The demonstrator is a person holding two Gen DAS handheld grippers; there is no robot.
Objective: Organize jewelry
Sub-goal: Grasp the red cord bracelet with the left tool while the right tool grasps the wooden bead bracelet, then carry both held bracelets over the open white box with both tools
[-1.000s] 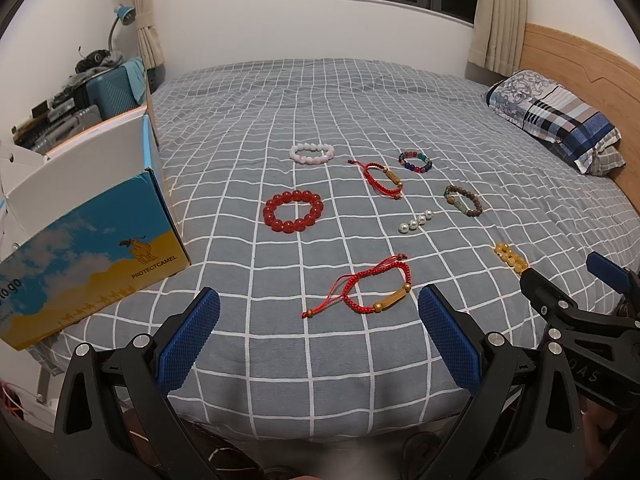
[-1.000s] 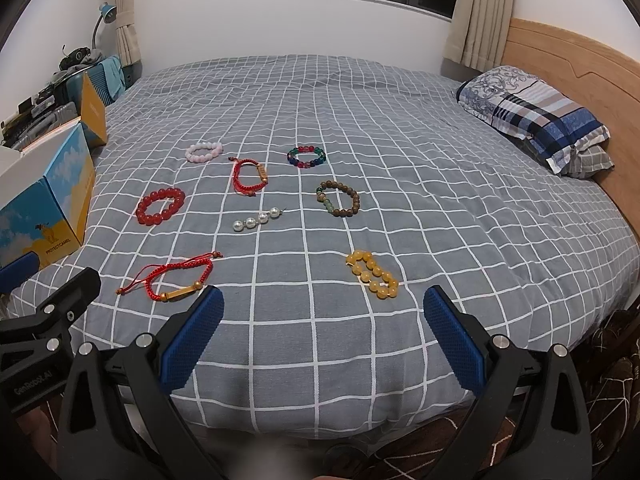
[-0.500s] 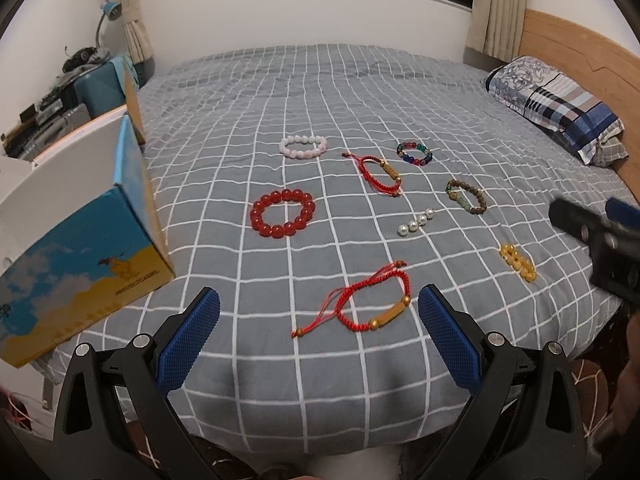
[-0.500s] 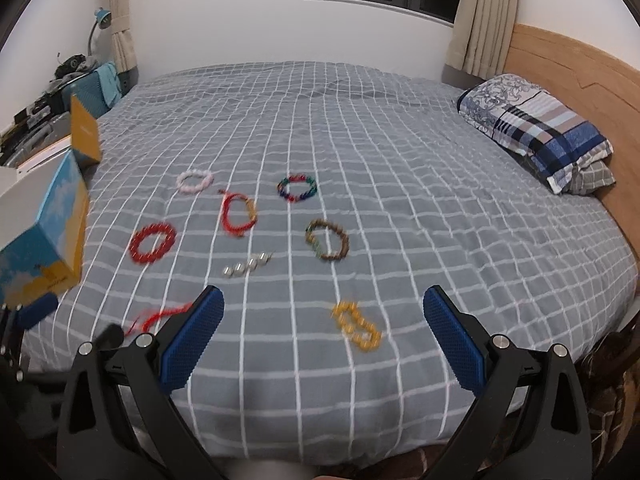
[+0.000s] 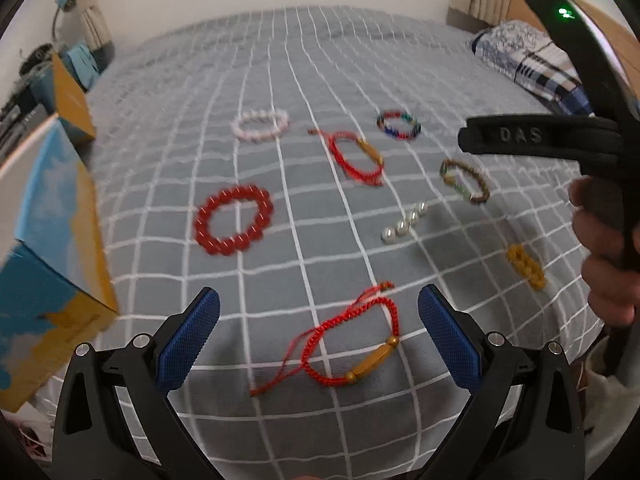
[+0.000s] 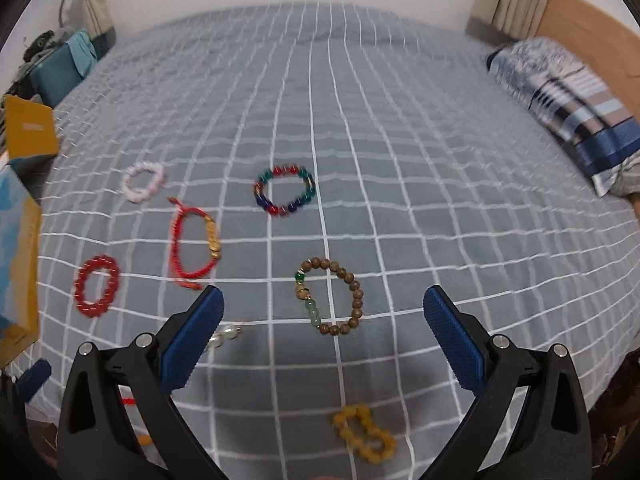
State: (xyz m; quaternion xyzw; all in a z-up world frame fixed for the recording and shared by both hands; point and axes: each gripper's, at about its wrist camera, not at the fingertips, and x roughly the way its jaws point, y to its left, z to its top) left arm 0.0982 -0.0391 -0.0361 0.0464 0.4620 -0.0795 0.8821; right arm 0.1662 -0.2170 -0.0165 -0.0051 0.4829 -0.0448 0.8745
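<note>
Several bracelets lie on a grey checked bedspread (image 5: 280, 60). My left gripper (image 5: 319, 322) is open and empty, just above a red cord bracelet with a gold bar (image 5: 352, 340). My right gripper (image 6: 323, 326) is open and empty over a brown wooden bead bracelet (image 6: 332, 296). Around lie a red bead bracelet (image 5: 234, 220), a pink bead bracelet (image 5: 262, 123), a second red cord bracelet (image 6: 194, 246), a multicolour bead bracelet (image 6: 285, 190), a short pearl strand (image 5: 404, 224) and a yellow bead bracelet (image 6: 364, 432). The right gripper's black body (image 5: 560, 140) shows in the left wrist view.
A blue and yellow cardboard box (image 5: 44, 248) stands open at the bed's left edge. A patterned pillow (image 6: 568, 112) lies at the right by the wooden headboard (image 6: 580, 24). Cluttered shelves and a lamp (image 6: 56, 52) stand at the far left.
Both grippers have moved forward and lower over the bed. The right gripper now hovers over the brown bracelet, the left over the near red cord bracelet. Both stay open.
</note>
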